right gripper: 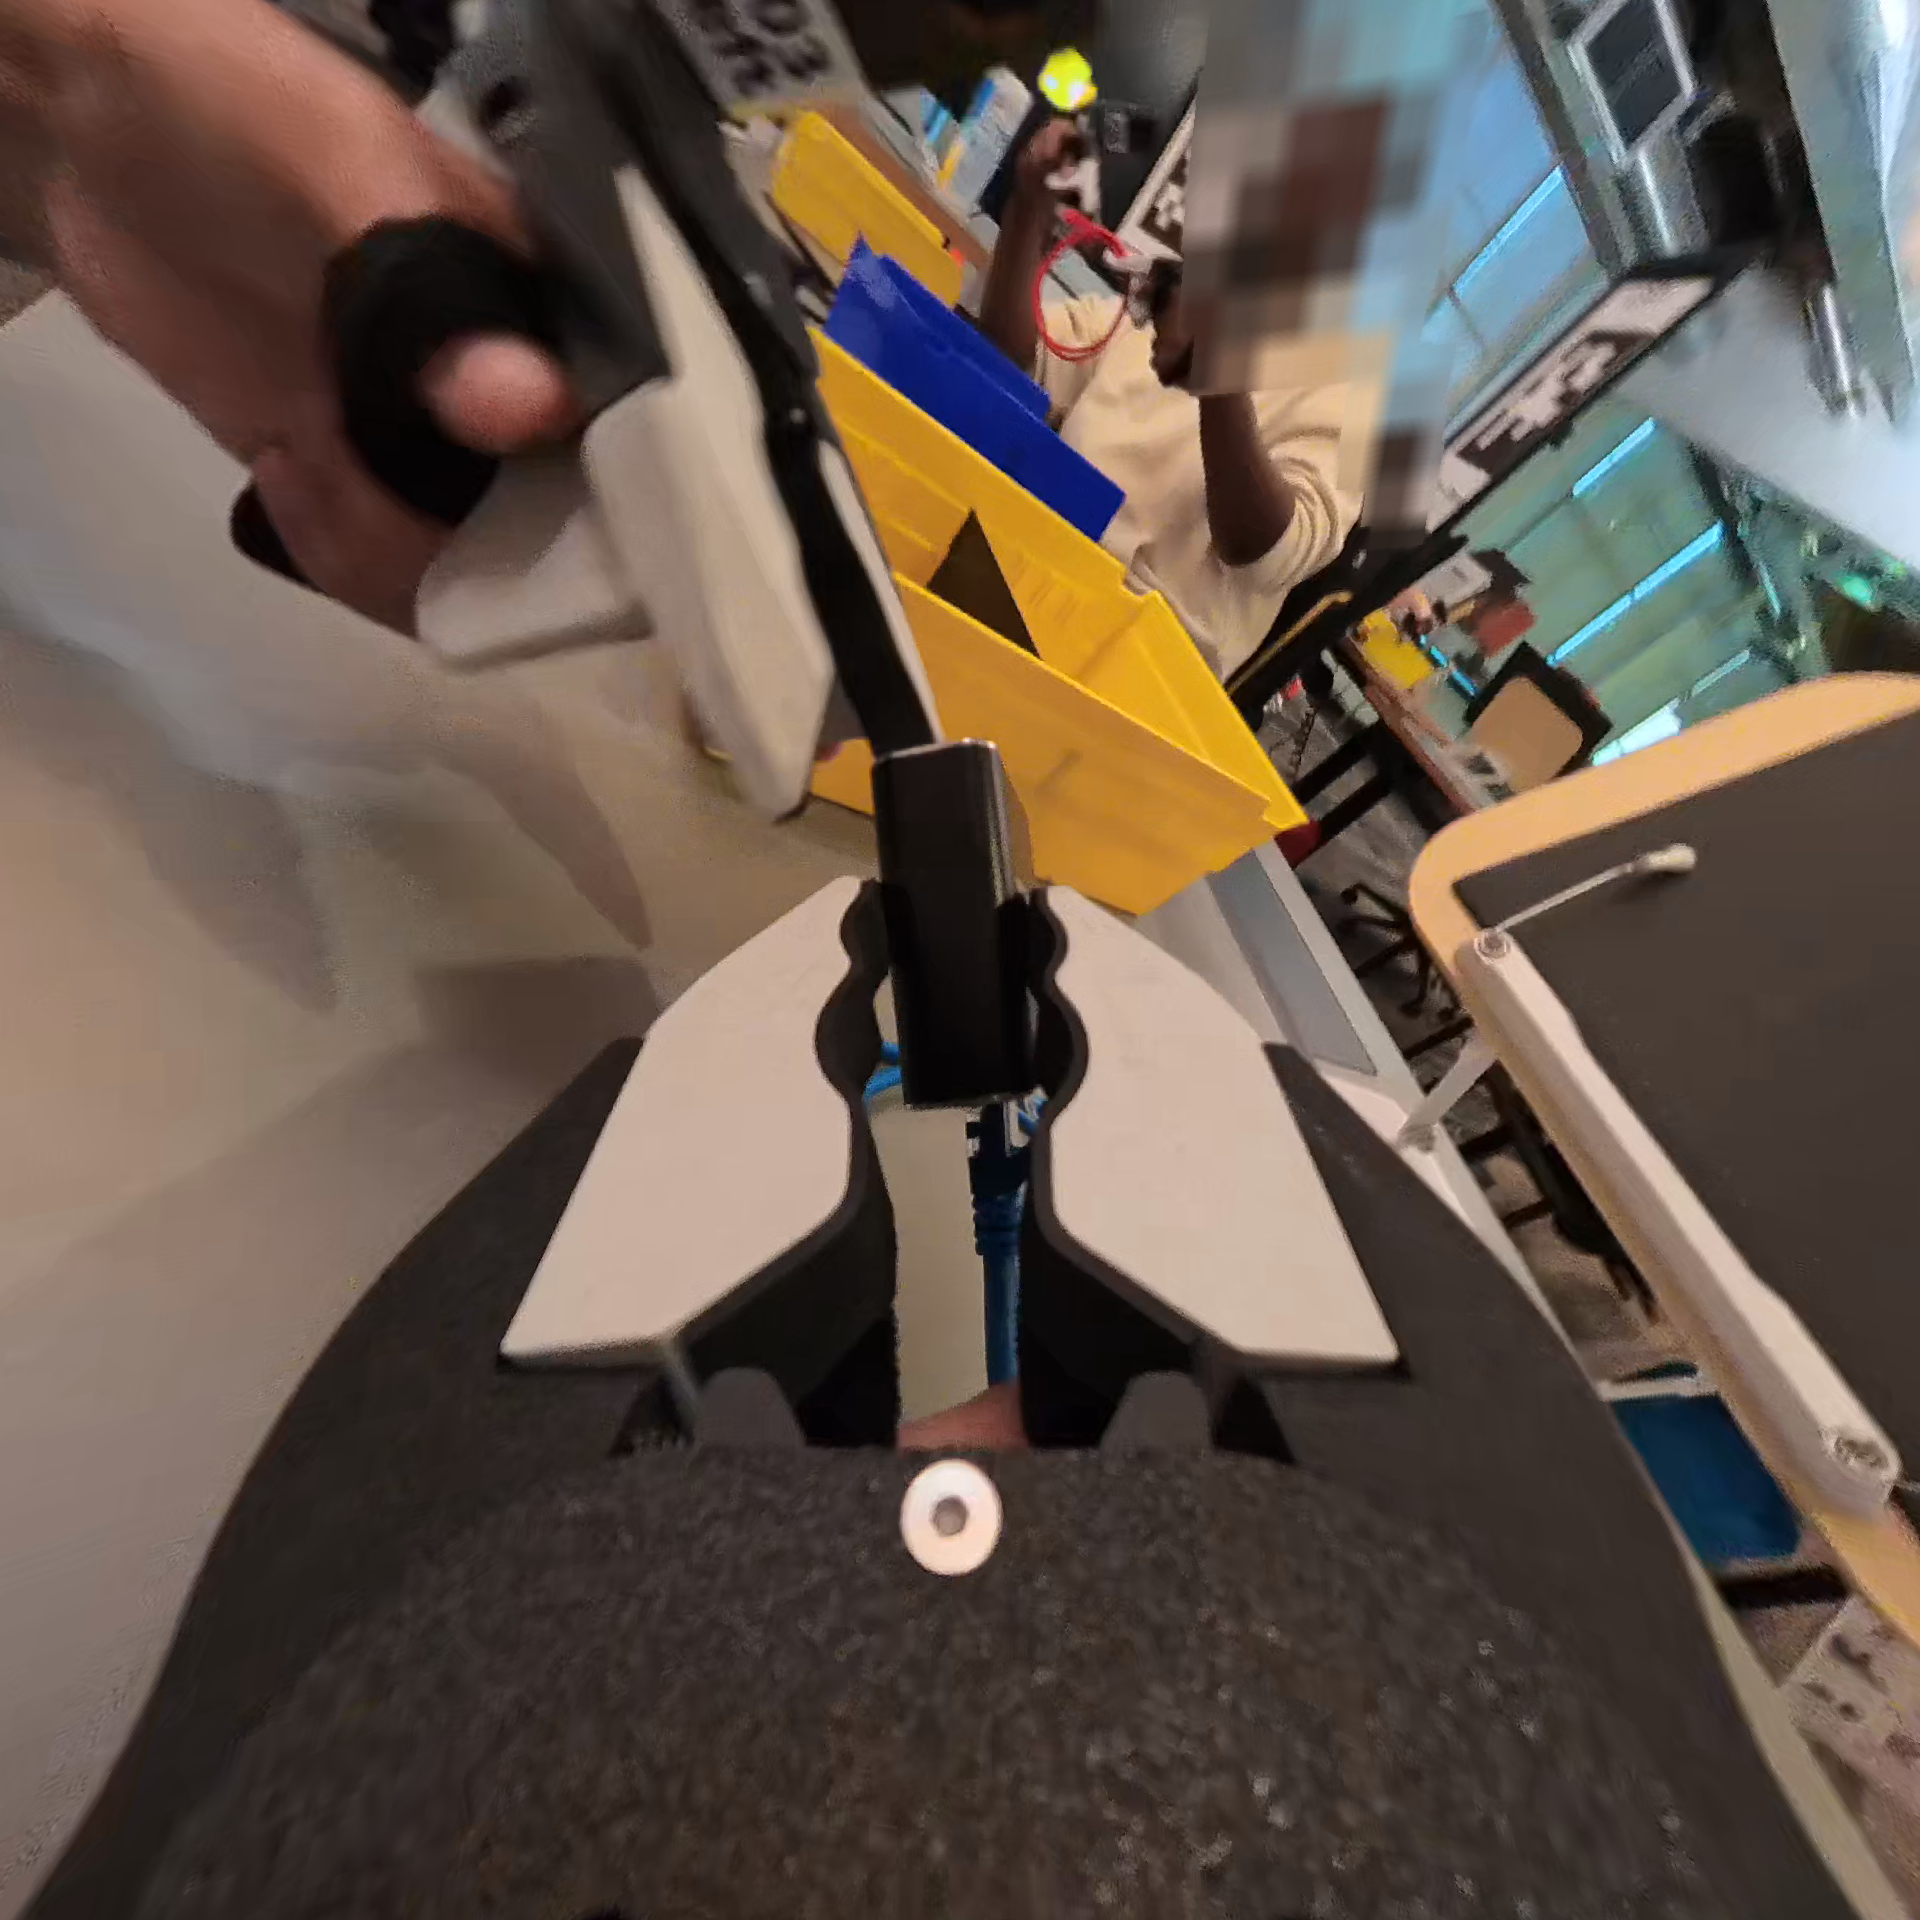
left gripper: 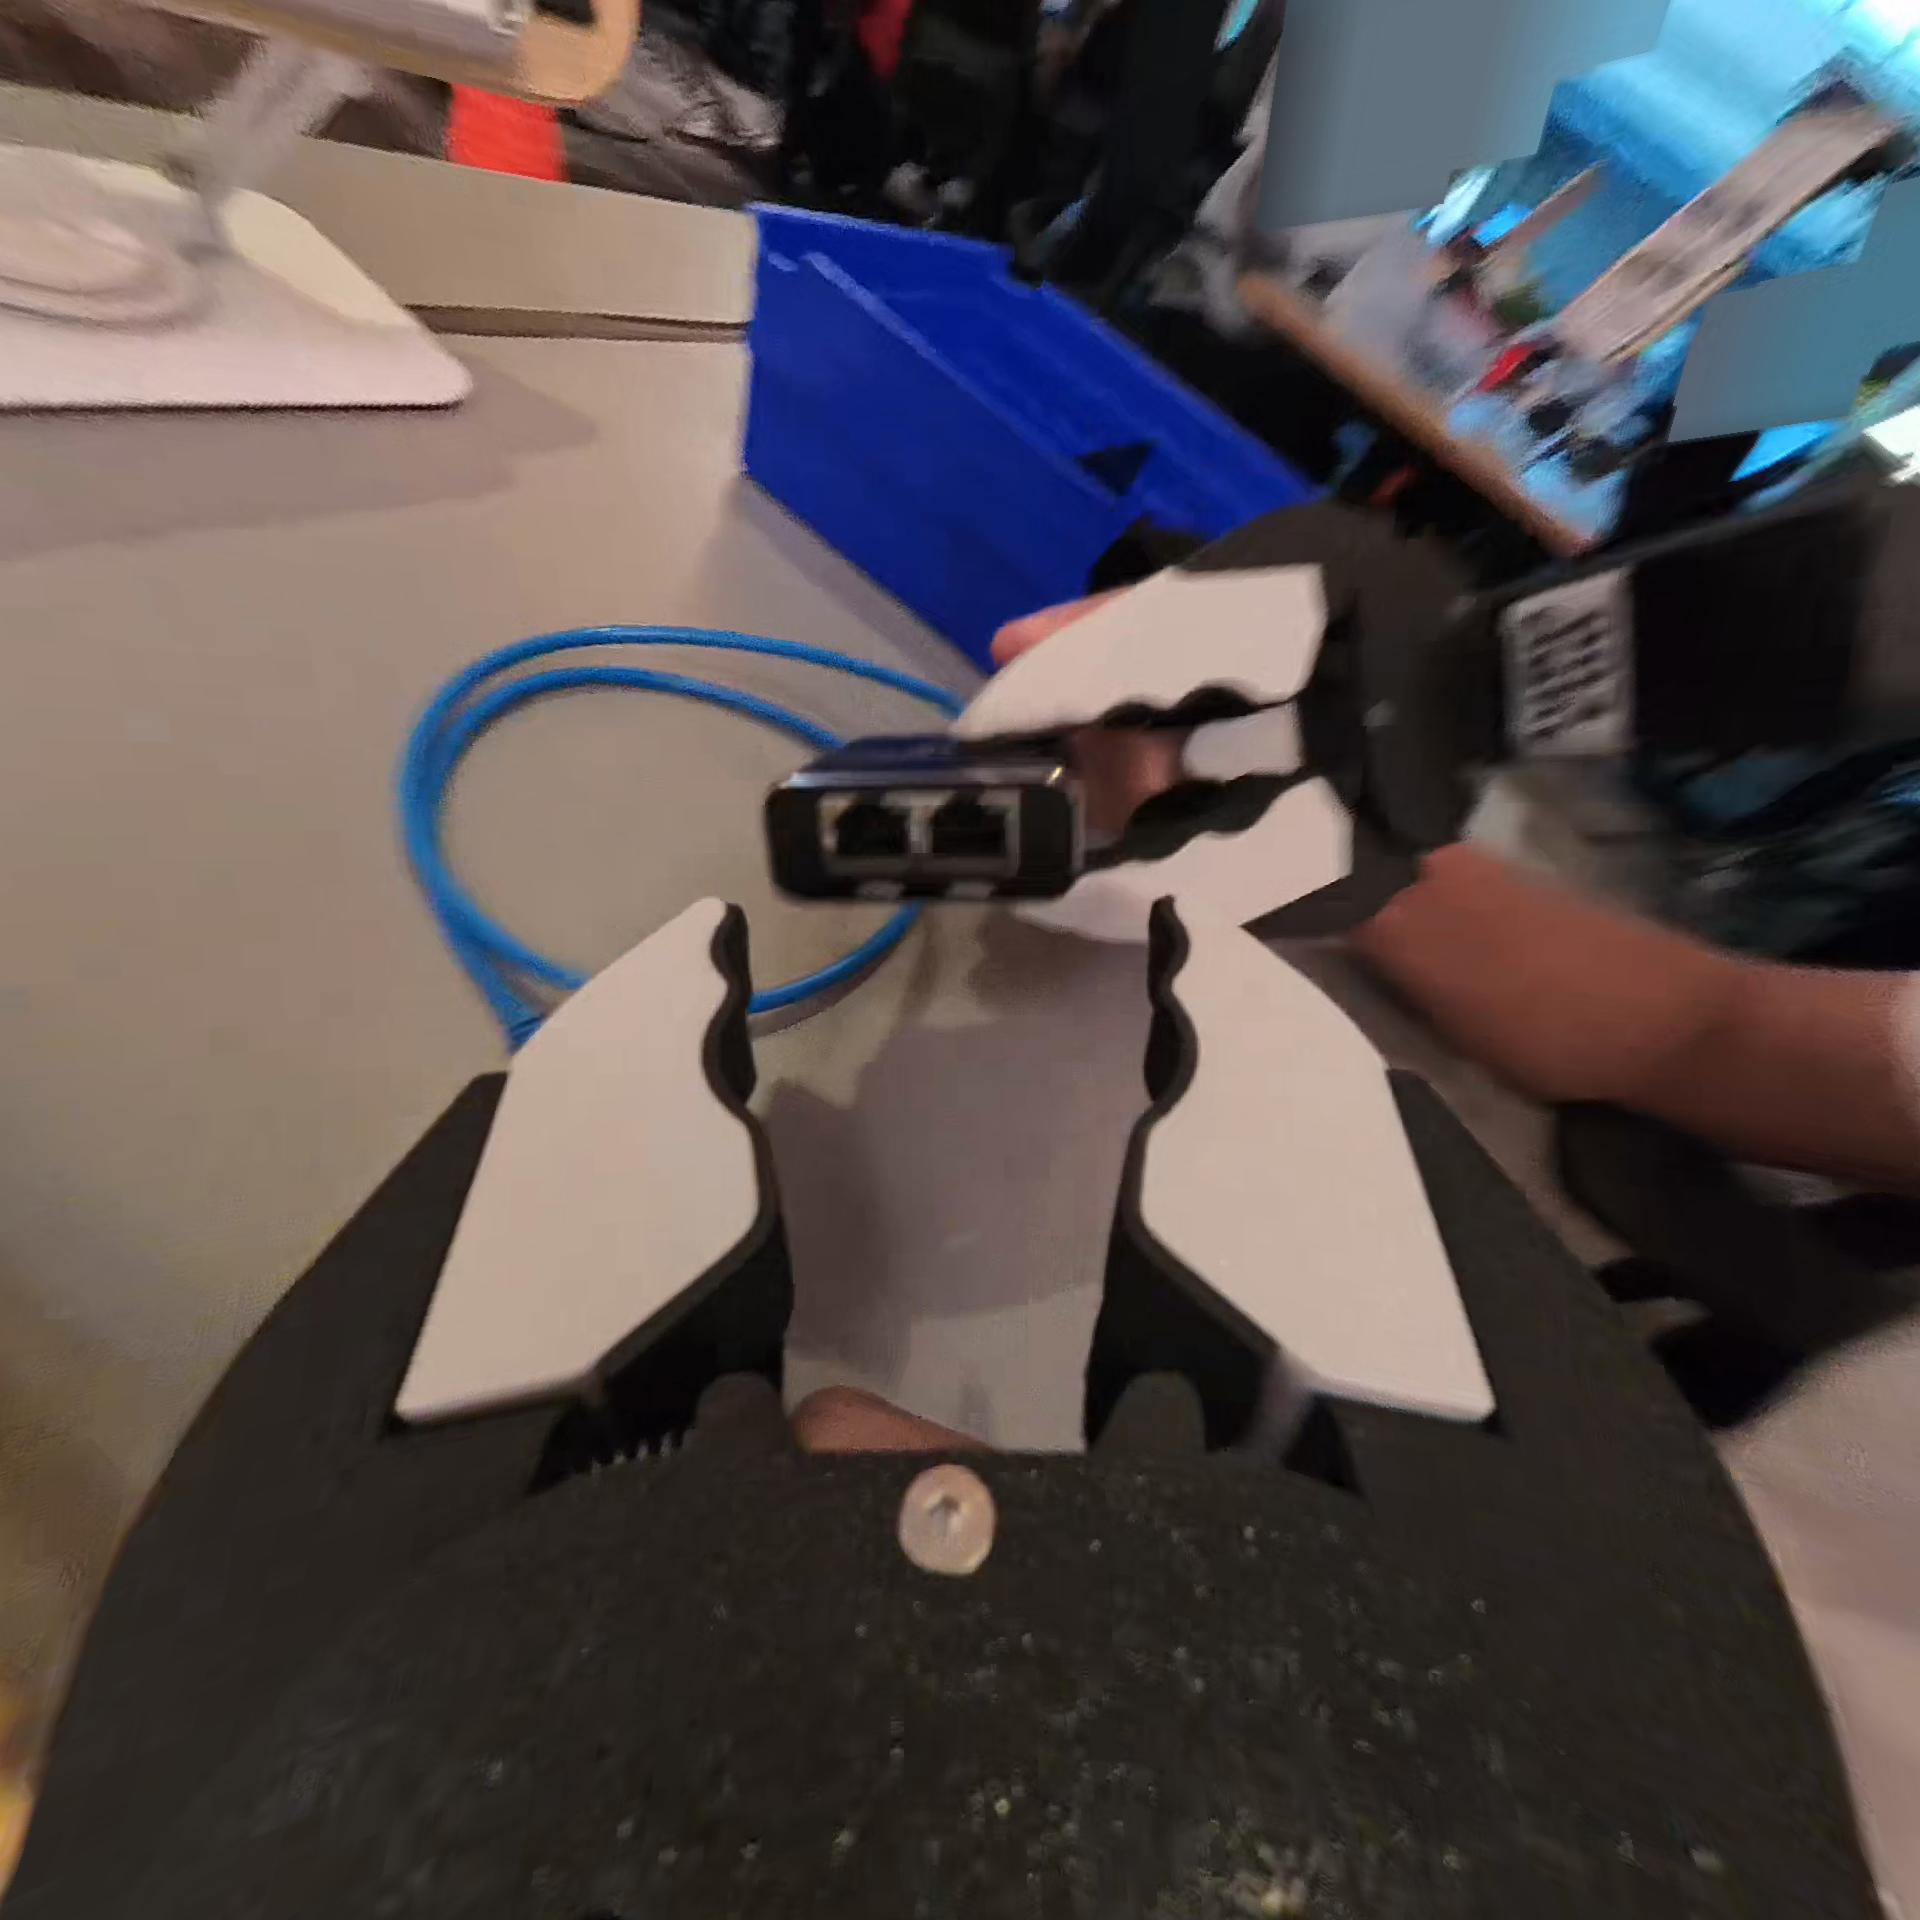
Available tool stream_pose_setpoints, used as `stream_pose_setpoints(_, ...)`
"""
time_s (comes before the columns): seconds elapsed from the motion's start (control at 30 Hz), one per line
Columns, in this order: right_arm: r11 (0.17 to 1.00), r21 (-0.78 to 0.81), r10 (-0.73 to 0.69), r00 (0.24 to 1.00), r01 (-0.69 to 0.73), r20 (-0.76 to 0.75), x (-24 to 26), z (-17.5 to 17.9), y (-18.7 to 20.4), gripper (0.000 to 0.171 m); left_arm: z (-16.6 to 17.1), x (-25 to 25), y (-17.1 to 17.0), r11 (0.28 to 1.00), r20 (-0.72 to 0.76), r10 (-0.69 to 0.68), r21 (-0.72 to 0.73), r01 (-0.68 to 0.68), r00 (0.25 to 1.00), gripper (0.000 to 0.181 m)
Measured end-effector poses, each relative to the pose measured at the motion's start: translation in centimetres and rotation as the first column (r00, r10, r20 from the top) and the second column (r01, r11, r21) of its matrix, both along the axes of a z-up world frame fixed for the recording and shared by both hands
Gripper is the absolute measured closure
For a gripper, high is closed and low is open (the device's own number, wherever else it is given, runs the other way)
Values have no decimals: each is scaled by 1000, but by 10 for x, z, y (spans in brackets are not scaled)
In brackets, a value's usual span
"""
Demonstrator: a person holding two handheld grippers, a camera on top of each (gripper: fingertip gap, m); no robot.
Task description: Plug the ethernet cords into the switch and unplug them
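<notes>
- Now the switch (left gripper: 923, 826), small and black, hangs above the table (left gripper: 260, 831), clamped by the right gripper (right gripper: 951, 935).
- Only the left view shows its two empty ports.
- Right view shows a blue cord (right gripper: 1000, 1247) plugged behind.
- Left gripper (left gripper: 945, 925) gapes wide, empty, near the ports.

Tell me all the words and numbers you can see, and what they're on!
I don't copy out writing; here is what carries it.
White sticker on the right hand-held gripper: too blurred to read.
Black-and-white sign, top edge: large characters, cut off.
Blue cord: small white letters, partly hidden.
On the switch: none visible.
</notes>
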State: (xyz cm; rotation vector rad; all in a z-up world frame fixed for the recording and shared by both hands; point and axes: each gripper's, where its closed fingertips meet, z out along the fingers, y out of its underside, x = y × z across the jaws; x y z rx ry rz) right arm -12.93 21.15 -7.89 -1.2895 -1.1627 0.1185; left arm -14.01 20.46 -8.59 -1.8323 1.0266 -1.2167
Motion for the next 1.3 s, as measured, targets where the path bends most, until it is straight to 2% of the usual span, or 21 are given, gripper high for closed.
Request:
stream_pose_setpoints(0.1, 997, 19, 72, 997, -73, 37, -11, -7, -12, 145, 6, 3, -7, 995, 86, -46, -85, 53, 995, 111)
stream_pose_setpoints(0.17, 995, 41, 83, 994, -86, 66, -15, -9, -16, 145, -2, 1, -4, 999, 40, -47, -24, 48, 998, 122)
stream_pose_setpoints(0.27, 998, 37, 55, 995, -58, 88, -16, -14, -12, 145, -7, 0, 0, 999, -21, -25, 23, 25, 999, 123)
stream_pose_setpoints(0.4, 994, 36, -104, 973, 99, 205, -11, -32, 9, 145, -21, -4, 20, 973, -200, 171, 190, -133, 965, 123)
stream_pose_setpoints(0.47, 975, 112, -215, 931, 190, 293, -8, -37, 18, 138, -22, -7, 30, 938, -250, 288, 270, -218, 925, 123)
stream_pose_setpoints(0.53, 951, 177, -302, 894, 255, 332, -9, -38, 23, 135, -20, -3, 31, 917, -279, 334, 317, -242, 900, 123)
stream_pose_setpoints(0.57, 944, 192, -321, 885, 270, 336, -10, -39, 25, 133, -20, 1, 30, 914, -294, 337, 329, -236, 895, 123)
stream_pose_setpoints(0.63, 926, 193, -372, 870, 324, 325, -6, -38, 30, 141, -22, 9, 25, 919, -313, 326, 326, -221, 892, 123)
stream_pose_setpoints(0.73, 934, 136, -357, 880, 331, 314, 1, -40, 31, 145, -22, 16, 20, 922, -300, 299, 334, -194, 906, 123)
stream_pose_setpoints(0.77, 932, 146, -362, 872, 332, 329, 5, -41, 32, 145, -20, 18, 17, 935, -269, 270, 302, -185, 925, 126)
stream_pose_setpoints(0.87, 935, 190, -348, 876, 299, 332, 13, -43, 35, 145, -13, 20, 7, 978, -171, 160, 164, -132, 972, 120)
stream_pose_setpoints(0.9, 933, 198, -351, 884, 302, 309, 15, -41, 37, 144, -8, 19, 6, 984, -136, 138, 130, -120, 981, 125)
stream_pose_setpoints(0.97, 927, 215, -361, 889, 308, 282, 21, -39, 40, 144, -6, 6, 5, 985, -119, 140, 120, -125, 983, 127)
stream_pose_setpoints(1.03, 915, 257, -376, 891, 312, 255, 28, -34, 42, 145, -18, -18, 2, 973, -194, 181, 180, -147, 964, 129)
stream_pose_setpoints(1.13, 883, 326, -420, 878, 338, 229, 39, -24, 46, 145, -40, -54, -26, 972, -284, 169, 204, -113, 944, 134)
stream_pose_setpoints(1.3, 768, 386, -606, 775, 512, 180, 71, -15, 64, 144, -72, -128, -54, 924, -390, 311, 338, -179, 867, 140)
